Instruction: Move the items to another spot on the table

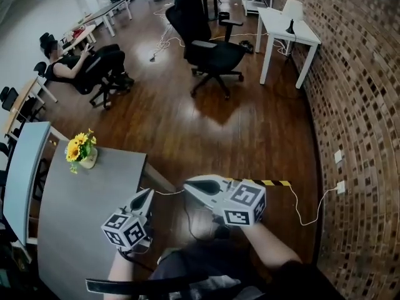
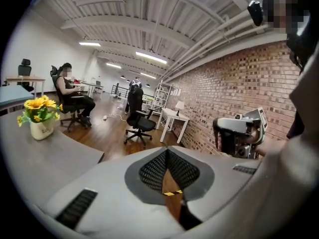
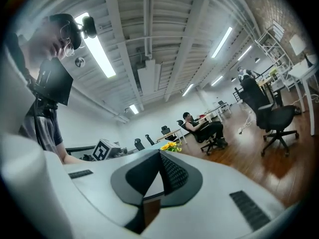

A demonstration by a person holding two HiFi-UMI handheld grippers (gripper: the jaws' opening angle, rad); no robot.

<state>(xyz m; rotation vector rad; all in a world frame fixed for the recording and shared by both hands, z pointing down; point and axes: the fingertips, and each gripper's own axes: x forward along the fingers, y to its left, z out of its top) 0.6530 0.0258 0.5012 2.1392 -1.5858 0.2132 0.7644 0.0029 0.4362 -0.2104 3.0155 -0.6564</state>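
Grey table, vase at its far corner, untouched. Left gripper and right gripper by table's right edge, jaws closed on nothing. Judged: move not begun; grasp and relocation left.

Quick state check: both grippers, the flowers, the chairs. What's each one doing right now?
left gripper: fingers shut, nothing between them.
right gripper: fingers shut, nothing between them.
sunflower vase: upright on the grey table, untouched by either gripper.
black office chair: upright, unoccupied.
person: seated, leaning back in another chair.
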